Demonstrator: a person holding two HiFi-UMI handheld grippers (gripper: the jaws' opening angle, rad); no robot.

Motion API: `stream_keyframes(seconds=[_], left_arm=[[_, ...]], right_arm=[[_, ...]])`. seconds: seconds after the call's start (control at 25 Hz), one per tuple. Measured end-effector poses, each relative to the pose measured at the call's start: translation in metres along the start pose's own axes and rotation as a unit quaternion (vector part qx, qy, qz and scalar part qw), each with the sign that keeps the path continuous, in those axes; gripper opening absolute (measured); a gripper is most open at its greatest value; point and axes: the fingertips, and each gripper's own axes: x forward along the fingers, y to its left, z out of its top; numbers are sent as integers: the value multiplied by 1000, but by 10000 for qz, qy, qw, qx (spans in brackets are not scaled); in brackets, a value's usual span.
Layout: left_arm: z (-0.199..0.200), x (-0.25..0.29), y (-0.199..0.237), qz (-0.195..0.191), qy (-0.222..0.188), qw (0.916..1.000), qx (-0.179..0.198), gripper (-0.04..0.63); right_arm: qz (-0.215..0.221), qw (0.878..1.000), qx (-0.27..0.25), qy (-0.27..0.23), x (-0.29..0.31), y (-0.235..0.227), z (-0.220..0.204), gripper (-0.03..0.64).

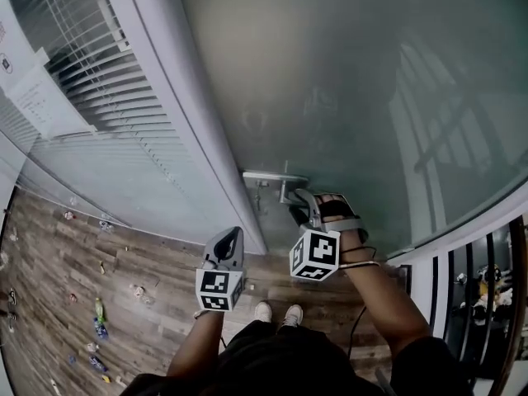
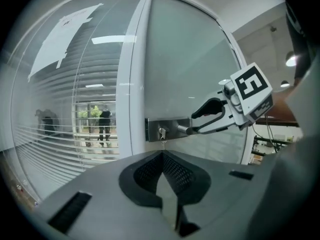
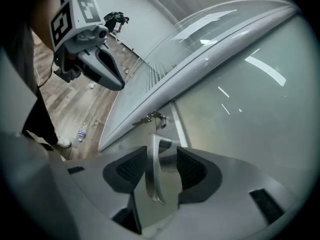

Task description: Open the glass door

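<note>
Between the wide-apart jaws of the right claw [image 3: 163, 160] stands the silver metal lever handle [image 3: 151, 181] of the frosted glass door [image 1: 346, 81], ungripped; left claw [image 2: 163, 159] closed, empty.

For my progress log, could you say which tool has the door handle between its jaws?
The right tool: the silver metal lever handle sits between its open jaws; the left tool is shut.
</note>
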Motion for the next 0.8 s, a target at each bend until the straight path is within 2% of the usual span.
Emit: stream_keyframes(seconds=[0.2,0.36,0.52,0.6,0.72,0.8], left_arm=[[-5,7,6,-141,50,9999,26,3],[-5,16,1,-337,37,9994,-79,3],[0,23,-7,-613,-43,9981,-106,3],[-1,24,-11,-720,-59,9974,-80,3],[-4,25,-10,-768,-29,9970,-40,3],[-5,28,-9,-761,-18,9970,134,3]], right_arm=[[618,9976,217,203,8,11,0,188],[1076,9922,-63,625,16,30,-9,189],[1241,9890,-142,799,34,35,-11,186],[1277,9876,-155,898,43,35,-14,145],[1274,9862,-271,1025,53,37,-18,133],[1207,9866,-278,1059,58,35,-20,85]])
